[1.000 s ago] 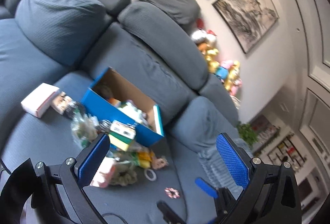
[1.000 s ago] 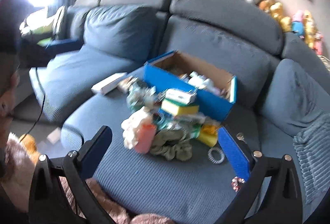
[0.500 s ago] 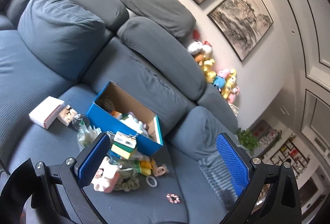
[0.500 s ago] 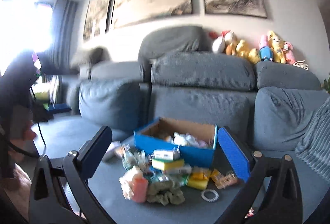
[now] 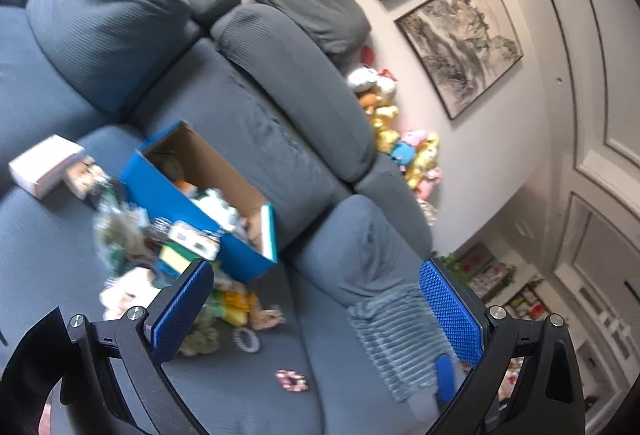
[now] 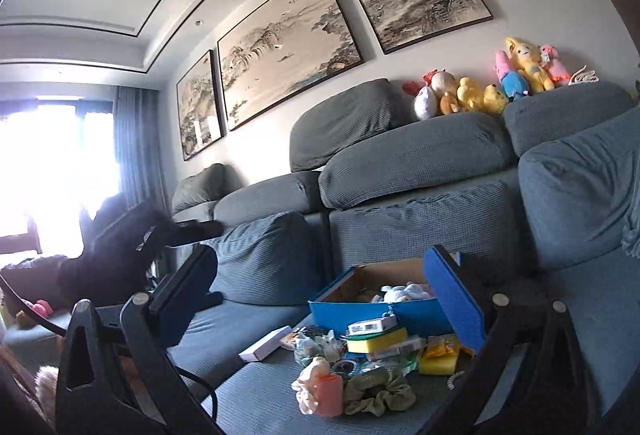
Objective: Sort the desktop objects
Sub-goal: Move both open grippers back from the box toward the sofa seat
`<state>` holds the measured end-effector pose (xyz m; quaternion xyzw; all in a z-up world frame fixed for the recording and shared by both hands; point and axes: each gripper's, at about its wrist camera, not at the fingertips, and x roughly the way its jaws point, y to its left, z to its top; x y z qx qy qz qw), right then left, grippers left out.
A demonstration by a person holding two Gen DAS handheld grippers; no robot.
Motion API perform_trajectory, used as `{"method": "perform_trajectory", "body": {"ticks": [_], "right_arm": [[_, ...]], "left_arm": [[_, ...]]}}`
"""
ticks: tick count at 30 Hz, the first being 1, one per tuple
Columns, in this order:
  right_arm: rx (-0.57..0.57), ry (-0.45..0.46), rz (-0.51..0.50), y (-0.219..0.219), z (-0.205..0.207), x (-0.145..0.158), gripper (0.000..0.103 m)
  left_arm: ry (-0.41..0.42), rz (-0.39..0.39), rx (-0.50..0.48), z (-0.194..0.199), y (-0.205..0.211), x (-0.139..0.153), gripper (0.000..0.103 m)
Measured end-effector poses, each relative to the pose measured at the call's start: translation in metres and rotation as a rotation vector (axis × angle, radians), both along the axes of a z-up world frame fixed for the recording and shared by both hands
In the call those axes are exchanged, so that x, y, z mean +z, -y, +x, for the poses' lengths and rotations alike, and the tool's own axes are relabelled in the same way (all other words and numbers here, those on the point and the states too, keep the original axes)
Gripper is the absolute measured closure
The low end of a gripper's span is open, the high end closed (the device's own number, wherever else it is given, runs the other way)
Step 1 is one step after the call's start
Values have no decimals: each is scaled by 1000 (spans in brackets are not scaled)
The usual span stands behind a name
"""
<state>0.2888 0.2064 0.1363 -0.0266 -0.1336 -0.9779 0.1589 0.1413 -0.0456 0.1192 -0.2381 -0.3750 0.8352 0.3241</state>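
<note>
A blue cardboard box (image 5: 224,251) (image 6: 360,313) stands open on the grey sofa seat with soft items inside. In front of it lies a heap of small things: a yellow-green sponge (image 6: 376,341), a pink bottle (image 6: 330,395), a green scrunchie (image 6: 380,393) and a yellow sponge (image 6: 438,359). A white ring hair tie (image 5: 247,339) and a pink scrunchie (image 5: 292,381) lie apart on the seat. My left gripper (image 5: 316,309) is open and held above the seat, right of the heap. My right gripper (image 6: 320,299) is open, short of the heap, holding nothing.
A white flat box (image 5: 40,167) (image 6: 266,343) lies left of the heap. A ribbed blanket (image 5: 400,335) drapes over the seat at the right. Sofa cushions (image 6: 416,159) and plush toys (image 6: 480,87) rise behind. A dark shape (image 6: 120,247) sits against the bright window.
The right wrist view has tilted up from looking down on the heap to level with the sofa back. The left view swung slightly and blurred. Both grippers stayed open.
</note>
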Motion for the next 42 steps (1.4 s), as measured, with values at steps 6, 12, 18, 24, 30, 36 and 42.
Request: {"method": "perform_trajectory", "body": {"ticks": [6, 12, 18, 24, 30, 36, 42], "right_arm": [[-5, 20, -32, 2, -4, -5, 0], [-255, 35, 53, 4, -8, -7, 0], [-501, 139, 55, -16, -27, -21, 0], [-593, 281, 23, -45, -45, -51, 0], [-528, 433, 75, -49, -62, -94, 0], [-454, 519, 65, -59, -62, -126, 0], [-502, 638, 84, -88, -74, -152, 0]], "left_arm": [[8, 42, -131, -1, -34, -10, 1], [53, 5, -220, 5, -47, -17, 1], [120, -21, -260, 27, -60, -31, 1], [95, -84, -178, 44, -66, -48, 1], [119, -197, -139, 34, -65, -73, 1], [183, -203, -196, 27, -75, -98, 1], [186, -255, -275, 14, -108, -107, 1]]}}
